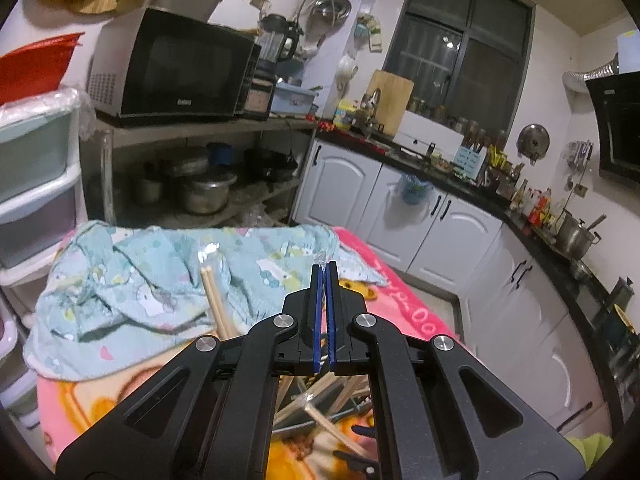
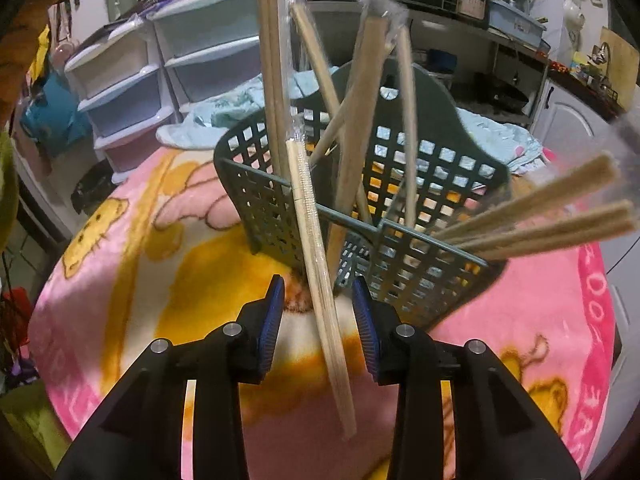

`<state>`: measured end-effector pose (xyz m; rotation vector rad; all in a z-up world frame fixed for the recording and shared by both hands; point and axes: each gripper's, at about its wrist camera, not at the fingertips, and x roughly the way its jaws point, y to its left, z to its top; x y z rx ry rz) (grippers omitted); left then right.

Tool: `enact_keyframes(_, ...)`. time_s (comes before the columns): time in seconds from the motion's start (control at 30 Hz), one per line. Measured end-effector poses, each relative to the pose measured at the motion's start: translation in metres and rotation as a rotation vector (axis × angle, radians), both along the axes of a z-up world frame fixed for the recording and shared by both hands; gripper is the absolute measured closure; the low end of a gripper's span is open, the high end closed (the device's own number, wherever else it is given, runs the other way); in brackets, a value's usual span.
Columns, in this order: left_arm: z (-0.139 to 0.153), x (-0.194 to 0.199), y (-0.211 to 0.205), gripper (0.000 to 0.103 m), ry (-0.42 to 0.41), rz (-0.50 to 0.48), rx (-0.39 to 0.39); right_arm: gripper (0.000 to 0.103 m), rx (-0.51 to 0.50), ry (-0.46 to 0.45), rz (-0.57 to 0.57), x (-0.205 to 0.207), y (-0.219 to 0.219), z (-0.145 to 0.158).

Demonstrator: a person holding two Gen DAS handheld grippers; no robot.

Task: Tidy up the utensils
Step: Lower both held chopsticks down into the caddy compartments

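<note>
Pink blanket (image 2: pixel 132 240) — right tongs (image 2: pixel 318 300) parted around wrapped chopsticks (image 2: pixel 316 264), left tongs (image 1: pixel 325 280) closed.

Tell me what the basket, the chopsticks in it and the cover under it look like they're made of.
Basket: apparently moulded plastic, matt dark grey-green, with a regular square grid of holes. Chopsticks: pale wood or bamboo, unvarnished-looking; several seem to sit in clear, glinting film sleeves. Cover: soft fleece-like blanket, fuzzy pink and yellow cartoon print.

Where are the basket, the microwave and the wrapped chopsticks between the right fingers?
basket (image 2: pixel 420 280): right wrist view, on its front mesh wall.
microwave (image 1: pixel 180 68): left wrist view, on its dark door.
wrapped chopsticks (image 2: pixel 316 248): right wrist view, on the middle of the pair.
</note>
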<state>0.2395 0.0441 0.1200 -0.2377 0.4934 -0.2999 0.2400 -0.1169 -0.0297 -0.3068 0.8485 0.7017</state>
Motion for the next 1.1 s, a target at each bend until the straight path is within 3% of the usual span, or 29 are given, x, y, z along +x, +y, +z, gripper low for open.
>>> enact_keyframes(0.07, -0.007, 0.003, 0.002, 0.102, 0.014, 0.001, -0.003, 0.07, 0.001, -0.003, 0.003, 0.005, 0.004, -0.003)
enact_keyframes(0.13, -0.011, 0.004, 0.004, 0.102, 0.022, 0.002, -0.006, 0.092, 0.006, -0.01, 0.012, 0.006, 0.006, -0.005)
enact_keyframes(0.27, -0.017, 0.007, 0.007, 0.102, 0.04, 0.003, -0.009, 0.096, 0.051, -0.026, 0.048, -0.002, -0.001, 0.007)
enact_keyframes(0.37, -0.021, 0.011, 0.008, 0.102, 0.052, 0.0, -0.009, 0.096, 0.164, -0.071, 0.059, -0.012, -0.016, 0.039)
enact_keyframes(0.53, -0.028, 0.017, 0.008, 0.102, 0.065, 0.008, -0.005, 0.096, 0.348, -0.314, -0.038, -0.016, -0.047, 0.113)
enact_keyframes(0.67, -0.034, 0.018, 0.007, 0.102, 0.071, 0.01, 0.004, 0.096, 0.417, -0.474, -0.093, -0.009, -0.06, 0.144)
enact_keyframes(0.9, -0.039, 0.016, 0.007, 0.102, 0.075, 0.016, 0.01, 0.096, 0.451, -0.498, -0.189, 0.031, -0.054, 0.128)
enact_keyframes(1.03, -0.039, 0.012, 0.011, 0.085, 0.076, 0.025, 0.011, 0.095, 0.43, -0.499, -0.22, 0.04, -0.046, 0.11)
enact_keyframes(1.1, -0.039, 0.01, 0.013, 0.082, 0.074, 0.028, 0.01, 0.094, 0.416, -0.484, -0.231, 0.043, -0.044, 0.102)
